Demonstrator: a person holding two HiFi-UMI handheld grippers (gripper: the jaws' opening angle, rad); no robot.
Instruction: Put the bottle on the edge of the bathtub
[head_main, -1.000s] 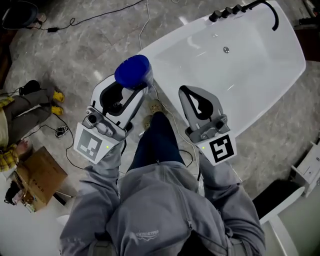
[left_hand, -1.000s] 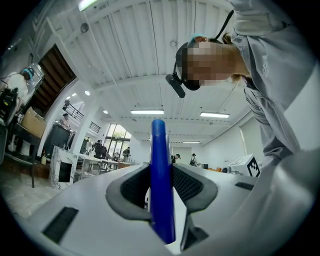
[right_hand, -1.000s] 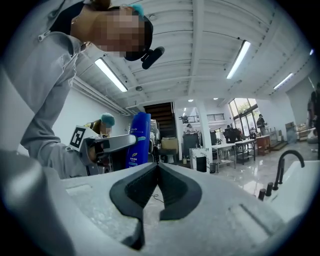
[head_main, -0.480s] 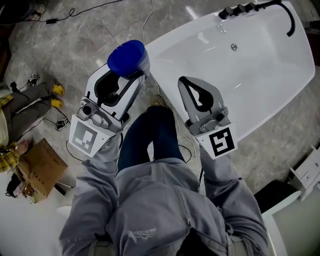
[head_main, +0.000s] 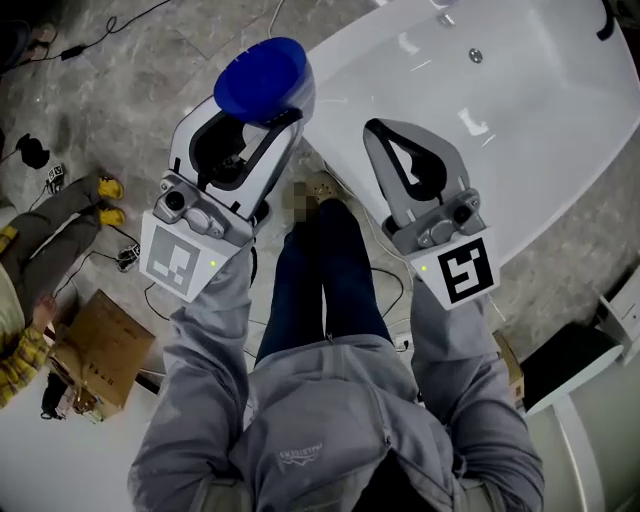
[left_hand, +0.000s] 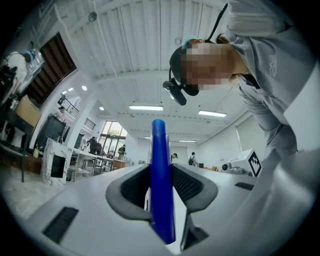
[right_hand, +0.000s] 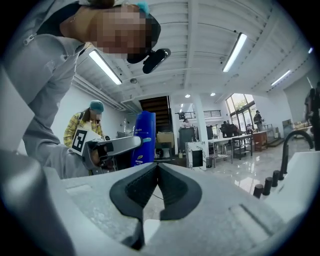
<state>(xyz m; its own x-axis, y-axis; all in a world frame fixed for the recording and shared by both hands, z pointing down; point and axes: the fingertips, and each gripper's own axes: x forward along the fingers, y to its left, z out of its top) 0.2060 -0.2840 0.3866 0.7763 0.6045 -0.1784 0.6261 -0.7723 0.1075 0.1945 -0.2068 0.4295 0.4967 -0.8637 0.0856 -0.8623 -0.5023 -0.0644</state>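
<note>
A blue bottle (head_main: 262, 78) stands upright between the jaws of my left gripper (head_main: 254, 118), which is shut on its body. In the left gripper view the blue bottle (left_hand: 161, 175) fills the gap between the dark pads (left_hand: 134, 187) of my left gripper (left_hand: 161, 192). My right gripper (head_main: 388, 135) is to the right of it, shut with nothing inside; its jaws meet in the right gripper view (right_hand: 156, 172), where the blue bottle (right_hand: 144, 137) shows to the left. The white bathtub (head_main: 540, 150) lies ahead and to the right, its near rim (head_main: 335, 50) just beyond the bottle.
A cardboard box (head_main: 95, 350) and cables lie on the marble floor at left, beside a seated person's legs (head_main: 60, 210). The tub drain (head_main: 476, 56) and black tap fittings (right_hand: 272, 182) are at the far end. My own legs (head_main: 325, 280) are between the grippers.
Both grippers have sunk together, the bottle still held in the left one. The bathtub has slid toward the view's upper right and its taps have left the head view.
</note>
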